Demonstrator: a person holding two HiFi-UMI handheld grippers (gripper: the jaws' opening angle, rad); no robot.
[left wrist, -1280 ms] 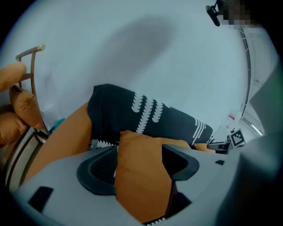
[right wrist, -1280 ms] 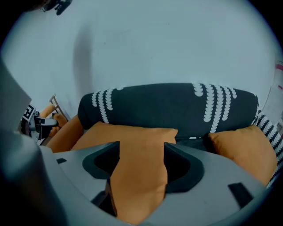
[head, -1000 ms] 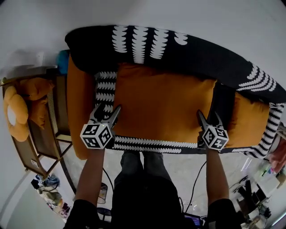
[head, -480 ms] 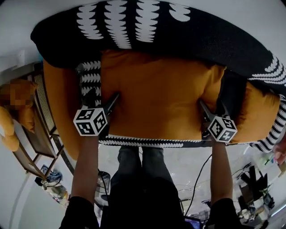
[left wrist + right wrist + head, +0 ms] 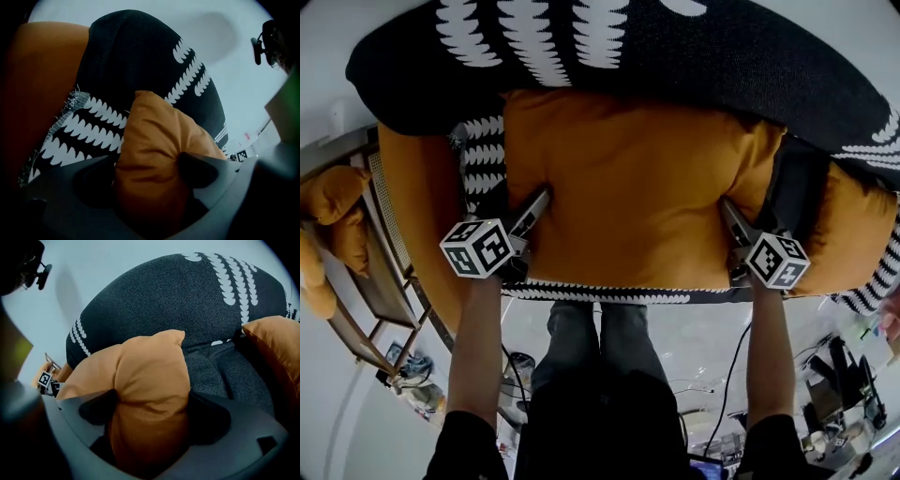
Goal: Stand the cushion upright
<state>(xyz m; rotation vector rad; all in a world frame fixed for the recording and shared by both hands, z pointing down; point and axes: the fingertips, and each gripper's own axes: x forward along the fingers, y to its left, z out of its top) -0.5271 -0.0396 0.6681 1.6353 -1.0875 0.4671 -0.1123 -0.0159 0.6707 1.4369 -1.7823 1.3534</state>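
**Orange cushion on sofa seat, both tools spread over its ends**

Orange cushion (image 5: 637, 187) lies across the sofa seat, with its long far edge against the black backrest (image 5: 750, 66) that carries white scalloped stripes. The left gripper (image 5: 530, 211) sits at the cushion's left end and the right gripper (image 5: 733, 220) at its right end. Both point steeply down. Each tool's jaws have just been opening and now stand wide apart. In each gripper view the end of the cushion bulges up between the two jaws.

Surroundings:
- A black-and-white patterned cover (image 5: 483, 155) lies just beside the left gripper, between the cushion and the orange armrest (image 5: 412, 206).
- A second orange cushion (image 5: 853, 234) lies past the right gripper, with a dark strip of seat (image 5: 797, 187) between them.
- The backrest rises directly behind the cushion.
- A cane-sided wooden frame (image 5: 384, 281) holding an orange plush toy (image 5: 328, 197) stands left of the sofa.
- The person's legs (image 5: 600, 347) stand at the seat's front edge
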